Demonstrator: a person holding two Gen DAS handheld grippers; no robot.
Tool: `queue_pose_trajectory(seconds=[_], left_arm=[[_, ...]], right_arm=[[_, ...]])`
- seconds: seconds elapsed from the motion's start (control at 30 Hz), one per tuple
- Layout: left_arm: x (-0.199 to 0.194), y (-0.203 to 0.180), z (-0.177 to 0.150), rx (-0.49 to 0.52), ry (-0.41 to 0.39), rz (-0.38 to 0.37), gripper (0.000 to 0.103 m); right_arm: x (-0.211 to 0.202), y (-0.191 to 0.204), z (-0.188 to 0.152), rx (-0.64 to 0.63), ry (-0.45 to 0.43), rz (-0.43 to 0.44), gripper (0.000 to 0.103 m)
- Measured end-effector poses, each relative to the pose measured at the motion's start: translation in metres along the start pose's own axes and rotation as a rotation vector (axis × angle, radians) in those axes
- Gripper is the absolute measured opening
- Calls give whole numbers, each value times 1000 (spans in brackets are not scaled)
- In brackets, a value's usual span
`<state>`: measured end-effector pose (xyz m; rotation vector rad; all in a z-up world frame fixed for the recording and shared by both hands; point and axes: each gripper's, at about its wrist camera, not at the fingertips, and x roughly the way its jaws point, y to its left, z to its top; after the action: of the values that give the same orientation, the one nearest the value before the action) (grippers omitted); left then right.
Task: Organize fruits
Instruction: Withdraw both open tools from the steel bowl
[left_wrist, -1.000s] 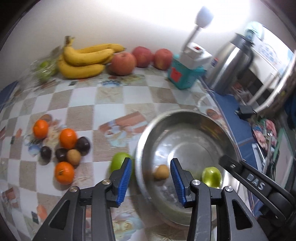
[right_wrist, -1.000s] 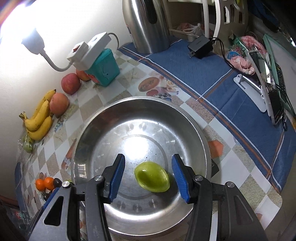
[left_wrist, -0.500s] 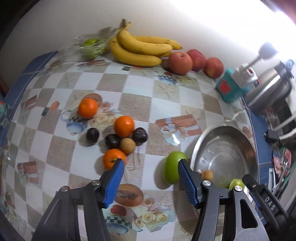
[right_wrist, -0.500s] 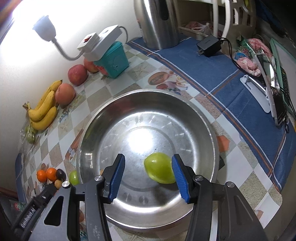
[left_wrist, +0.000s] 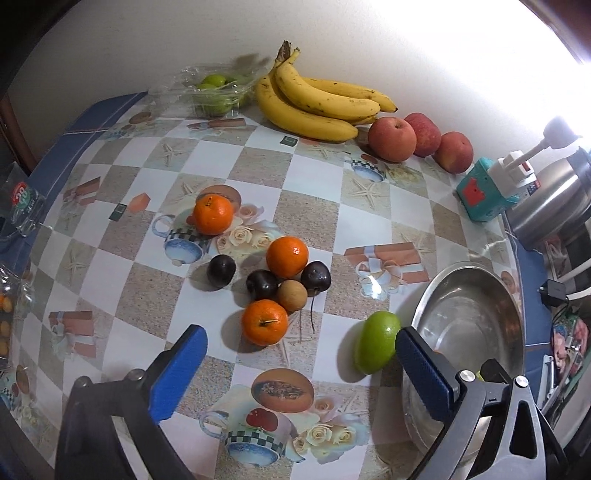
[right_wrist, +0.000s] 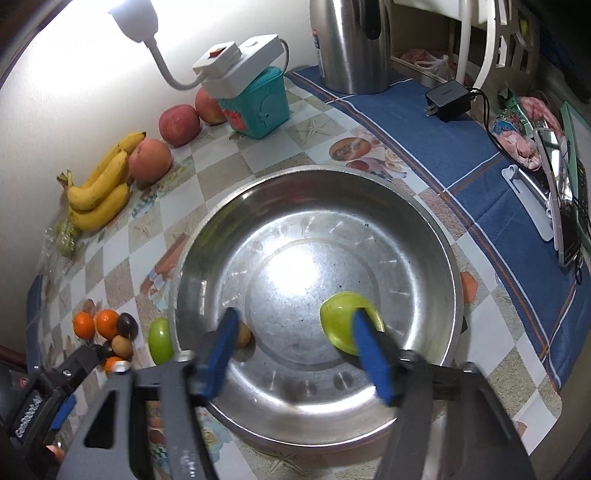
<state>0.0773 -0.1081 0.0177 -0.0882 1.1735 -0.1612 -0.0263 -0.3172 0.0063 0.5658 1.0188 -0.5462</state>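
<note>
left claw (left_wrist: 299, 358) has just been spreading, now wide and empty above the counter (left_wrist: 314, 192), nearest orange (left_wrist: 264, 321) at 12 and green fruit (left_wrist: 376, 341) at 3 touching the bowl (left_wrist: 476, 271) rim: closing may nudge either away. right claw (right_wrist: 301, 350) has just been opening, free of the green fruit (right_wrist: 341, 323) in the bowl (right_wrist: 436, 240), which could roll into the small brown fruit (right_wrist: 243, 334) at 9.

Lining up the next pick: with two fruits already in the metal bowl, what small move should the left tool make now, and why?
Probably ease the left tool toward the green fruit beside the metal bowl to centre it. Its jaws have just opened wide and hold nothing, while that fruit sits just inside the right-hand pad, nearest the bowl.
</note>
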Motion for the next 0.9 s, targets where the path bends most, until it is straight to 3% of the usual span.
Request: queue_pose_trajectory(seconds=[0.27,0.37,0.43,0.9], left_arm=[[4,2,-1,3,7,25,103],[4,2,-1,6,7,30,103],[5,2,-1,7,8,32,103],[-1,8,-1,5,-8,28,103]], right_arm=[[6,5,-1,-36,20,-12,82],[7,7,-2,-46,17,-14,94],[5,9,-2,-53,4,-12,97],[-6,22,0,-60,-55,73,98]])
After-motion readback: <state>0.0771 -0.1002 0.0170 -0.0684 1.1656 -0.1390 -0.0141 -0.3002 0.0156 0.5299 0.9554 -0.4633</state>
